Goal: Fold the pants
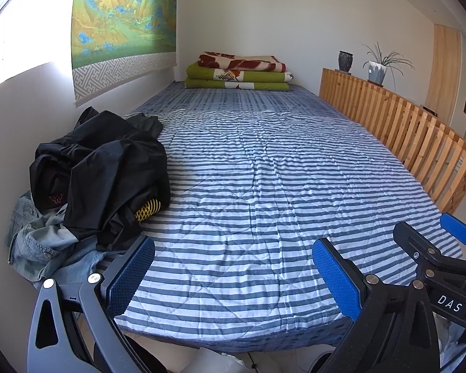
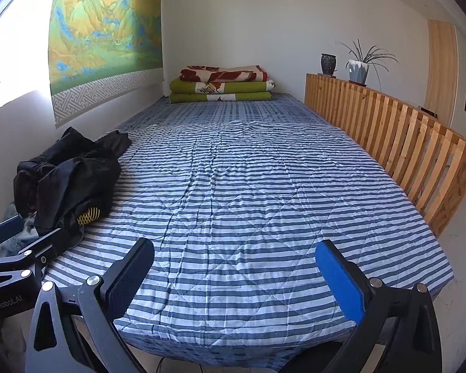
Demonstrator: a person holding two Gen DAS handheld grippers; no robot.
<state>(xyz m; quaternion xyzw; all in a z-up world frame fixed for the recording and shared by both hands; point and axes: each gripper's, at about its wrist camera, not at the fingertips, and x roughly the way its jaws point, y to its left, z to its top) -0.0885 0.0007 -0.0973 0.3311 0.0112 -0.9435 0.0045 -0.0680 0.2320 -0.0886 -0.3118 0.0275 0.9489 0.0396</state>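
While both the left tongs and right tongs hang apart and empty over the bed, reach left to the crumpled black pants heaped by the wall, and grip the waistband, not a loose fold.

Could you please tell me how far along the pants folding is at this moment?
Nothing looks done yet: the black garments lie crumpled in a heap at the left edge of the striped quilt, atop some denim clothing. Nothing is in hand: the left gripper and right gripper are both open and empty at the near end of the bed. Left: pick out the pants, spread them flat, and fold them.
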